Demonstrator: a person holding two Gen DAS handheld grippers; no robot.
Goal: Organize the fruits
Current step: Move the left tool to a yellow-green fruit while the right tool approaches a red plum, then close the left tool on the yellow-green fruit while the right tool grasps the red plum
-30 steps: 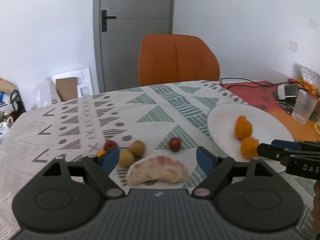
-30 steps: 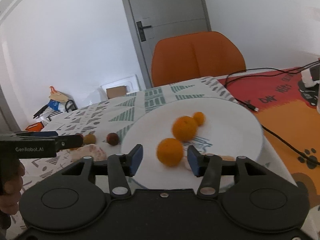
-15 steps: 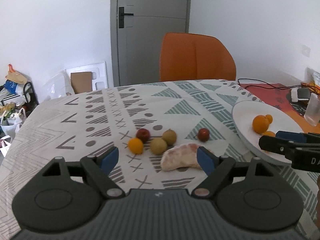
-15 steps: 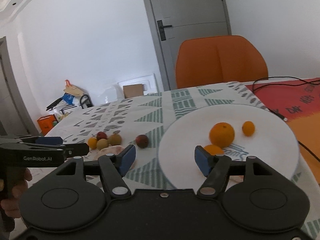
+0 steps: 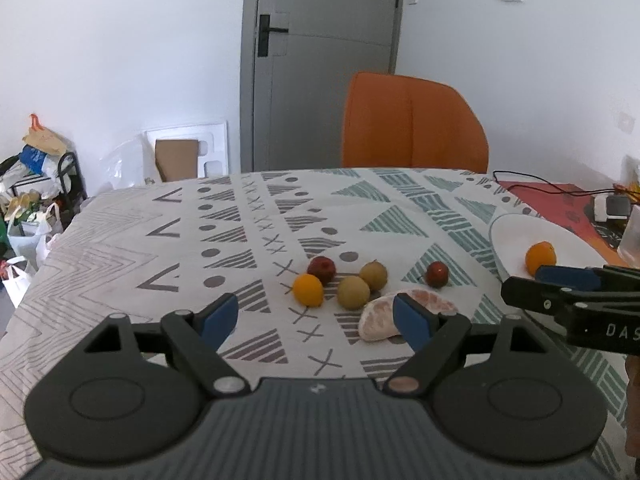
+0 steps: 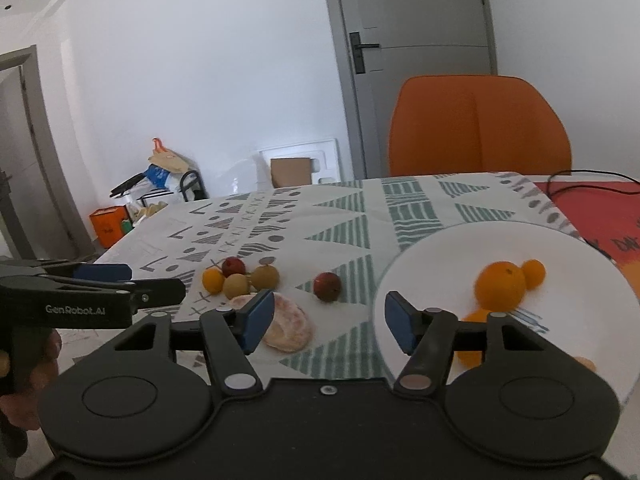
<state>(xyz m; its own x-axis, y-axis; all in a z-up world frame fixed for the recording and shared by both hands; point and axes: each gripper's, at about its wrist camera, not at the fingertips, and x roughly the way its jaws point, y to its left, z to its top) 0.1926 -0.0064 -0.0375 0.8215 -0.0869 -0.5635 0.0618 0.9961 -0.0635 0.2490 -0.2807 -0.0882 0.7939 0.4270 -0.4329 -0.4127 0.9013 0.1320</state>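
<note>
- Your left gripper (image 5: pixel 316 318) has its fingers spread wide with nothing between them, hovering over the bench (image 5: pixel 120 240) short of the loose fruit
- Your right gripper (image 6: pixel 328 316) has just been narrowing its fingers, but they hold nothing, only bare cloth between them
- Done so far, I'd say: white plate (image 6: pixel 440 248) carries a big orange (image 6: pixel 500 284), a small one (image 6: pixel 534 274) touching it, plus another orange partly hidden behind the right finger
- Left to do: small orange fruit (image 5: pixel 308 290), two red fruits (image 5: pixel 321 268) (image 5: pixel 437 274), two yellow-brown fruits (image 5: pixel 353 293) (image 5: pixel 373 275) and the peeled citrus segment (image 5: pixel 424 300) all sit on the cloth beside the plate, none on it
- Roughly a third through, my guess; the segment is nearest your left fingers
</note>
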